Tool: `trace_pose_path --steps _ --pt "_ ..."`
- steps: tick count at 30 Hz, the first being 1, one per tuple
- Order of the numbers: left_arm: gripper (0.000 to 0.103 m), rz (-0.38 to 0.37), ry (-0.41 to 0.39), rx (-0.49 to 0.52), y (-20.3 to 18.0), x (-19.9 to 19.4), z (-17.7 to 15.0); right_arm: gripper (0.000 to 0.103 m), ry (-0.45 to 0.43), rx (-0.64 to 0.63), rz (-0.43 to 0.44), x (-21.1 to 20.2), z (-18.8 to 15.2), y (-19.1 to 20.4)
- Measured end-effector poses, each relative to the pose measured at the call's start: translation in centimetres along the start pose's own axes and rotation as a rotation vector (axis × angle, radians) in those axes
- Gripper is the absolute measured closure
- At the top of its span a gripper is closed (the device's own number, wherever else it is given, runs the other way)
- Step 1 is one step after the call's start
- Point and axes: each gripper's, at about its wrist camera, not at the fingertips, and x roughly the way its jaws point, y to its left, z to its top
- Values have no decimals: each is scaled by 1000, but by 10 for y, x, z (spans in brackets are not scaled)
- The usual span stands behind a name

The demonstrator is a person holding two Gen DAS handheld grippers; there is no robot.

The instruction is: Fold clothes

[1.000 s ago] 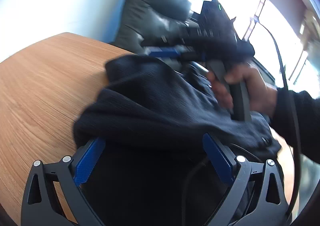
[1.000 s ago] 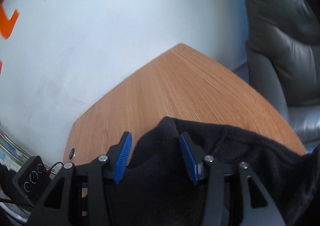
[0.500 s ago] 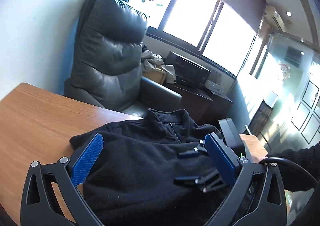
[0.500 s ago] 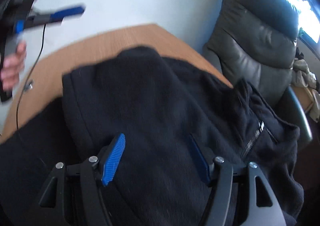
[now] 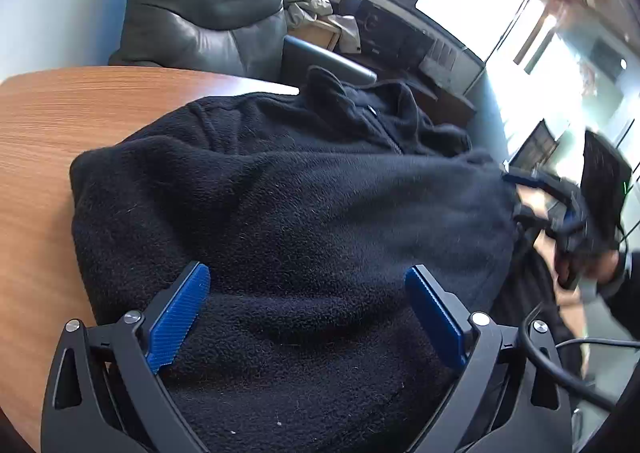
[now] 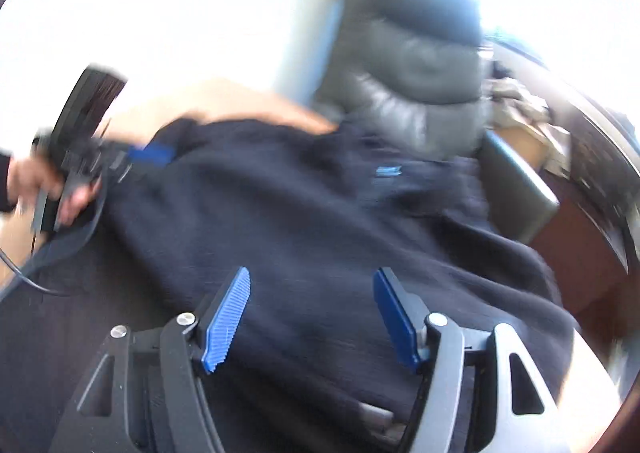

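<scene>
Both claws are hovering over the black fleece jacket [image 5: 304, 205] right now, and neither one is gripping anything. In the left wrist view the left gripper [image 5: 308, 313] is standing wide open, its blue pads [image 5: 178, 317] spread far apart with fleece lying below the gap but nothing pinched. The right gripper [image 6: 312, 317] is sitting with its jaws well apart too, nothing caught between the pads, though the cloth is running underneath them. The jacket is lying heaped on the wooden table [image 5: 44, 141], folded edge rounded toward nine o'clock in the left view, collar and zipper [image 5: 384, 125] pointing off toward one o'clock at the far table edge, just in front of the dark leather armchair [image 5: 208, 1]. So the long axis is running roughly from six up to one o'clock from the left claw, and the garment is directly ahead of and under both tools. The right gripper is also showing at three o'clock in the left view, blurred, off the jacket's right-hand edge, a hand [image 5: 600, 265] wrapped round its handle. My read: whichever edge gets folded next, the left claw is nearer the rounded fold at nine o'clock, the right nearer the loose side. As for containers, none is showing on the table; only a heap of pale cloth [image 5: 316, 9] is lying on furniture beyond the armchair.
</scene>
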Motion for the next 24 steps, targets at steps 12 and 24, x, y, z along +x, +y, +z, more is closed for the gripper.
trace_pose_path --steps 12,24 --pt "0 -91 -102 -62 -16 -40 6 18 100 142 -76 0 -56 -89" --pt "2 -51 7 96 -46 -19 -29 15 83 308 -238 -62 -95 -58"
